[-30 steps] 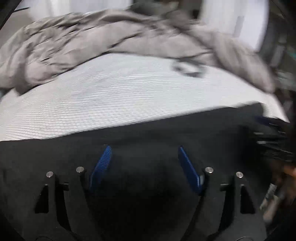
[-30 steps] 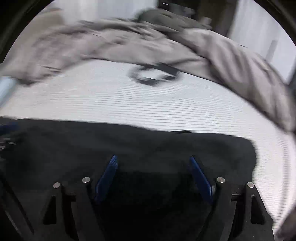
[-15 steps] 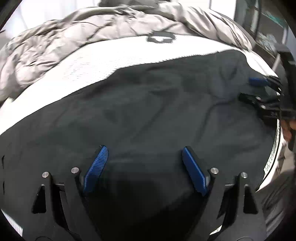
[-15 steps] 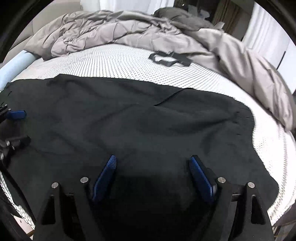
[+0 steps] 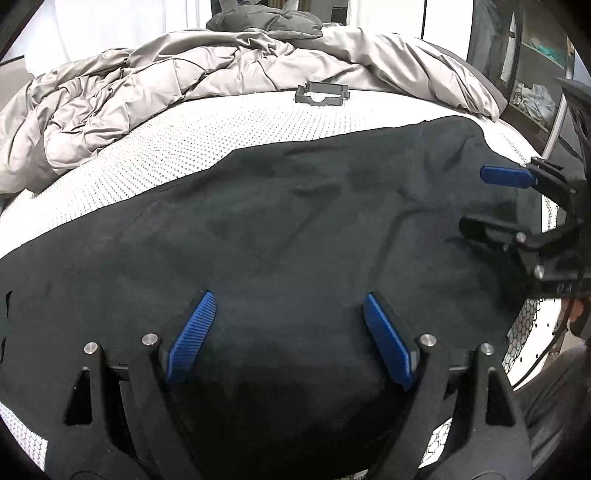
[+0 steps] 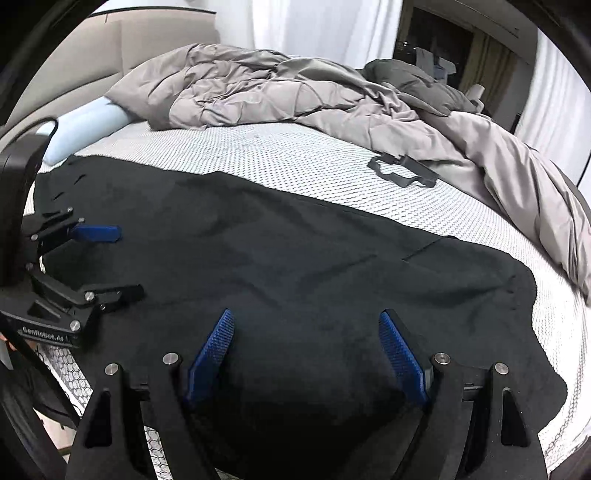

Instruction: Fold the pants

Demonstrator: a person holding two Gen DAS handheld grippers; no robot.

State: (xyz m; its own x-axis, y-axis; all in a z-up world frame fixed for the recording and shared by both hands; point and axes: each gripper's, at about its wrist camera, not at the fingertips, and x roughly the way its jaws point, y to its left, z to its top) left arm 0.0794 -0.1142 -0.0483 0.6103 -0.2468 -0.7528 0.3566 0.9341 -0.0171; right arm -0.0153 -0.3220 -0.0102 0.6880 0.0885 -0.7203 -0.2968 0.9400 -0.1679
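Both wrist views are sharp, free of motion blur, and lit by soft, even indoor light, with bright white sheer curtains blown out behind the bed. The flat black fabric pants swallow light, so their creases barely read, and they darken further between the 2 blue ribbed pads. Strong fisheye distortion bows the white dotted mattress cover, and black vignetting fills the corners.

Bed: you face a white mattress with a dotted, honeycomb-patterned cover.
Bedding: a rumpled grey quilted duvet is heaped along its far side.
Headboard: beige upholstered panel, a pale blue cylindrical bolster below it.
Windows: white curtains.
Shelving: dark open shelves to your right.
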